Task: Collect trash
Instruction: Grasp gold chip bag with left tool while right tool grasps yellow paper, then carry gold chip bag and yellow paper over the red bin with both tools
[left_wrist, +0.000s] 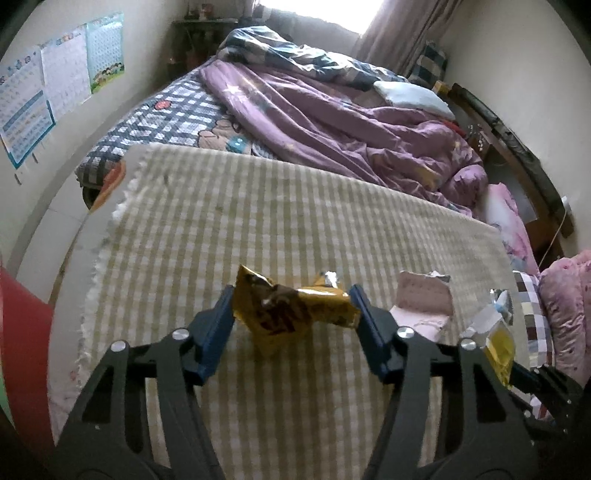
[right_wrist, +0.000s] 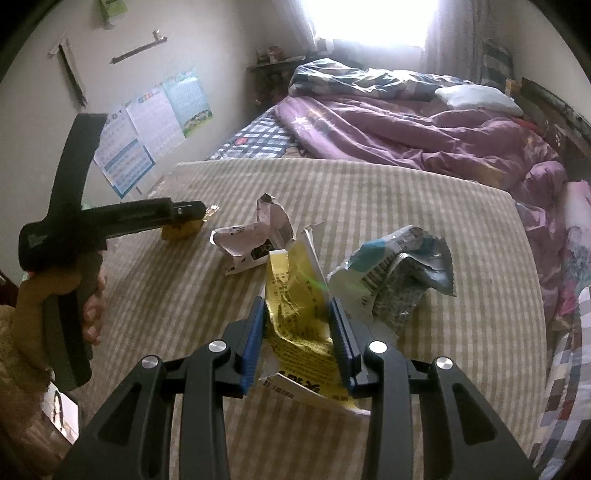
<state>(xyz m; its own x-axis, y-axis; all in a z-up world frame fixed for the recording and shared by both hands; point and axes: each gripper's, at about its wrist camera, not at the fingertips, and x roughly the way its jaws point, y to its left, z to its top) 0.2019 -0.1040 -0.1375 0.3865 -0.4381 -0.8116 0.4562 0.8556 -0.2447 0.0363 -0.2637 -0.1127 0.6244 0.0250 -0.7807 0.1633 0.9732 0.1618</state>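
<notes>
Wrappers lay scattered on a striped beige cloth spread over the foot of the bed. From the left wrist view, the left gripper had its blue pads on either side of a crumpled yellow-brown snack wrapper — both pads looked to touch its edges, and I judged it gripped, though lightly. Just to its right lay a torn pink packet, and at the frame's edge the right gripper's tip carried a yellow wrapper. From the right wrist view, the right gripper was clamped on that yellow printed wrapper, its pads pressing the crinkled foil from both sides. Beside it rested a blue-and-silver foil bag, the pink packet beyond, and a hand held the left gripper over its wrapper. To do this step well, I'd squeeze the left pads firmly before lifting — thin foil slips easily — and raise both straight up, clear of the loose pieces.
</notes>
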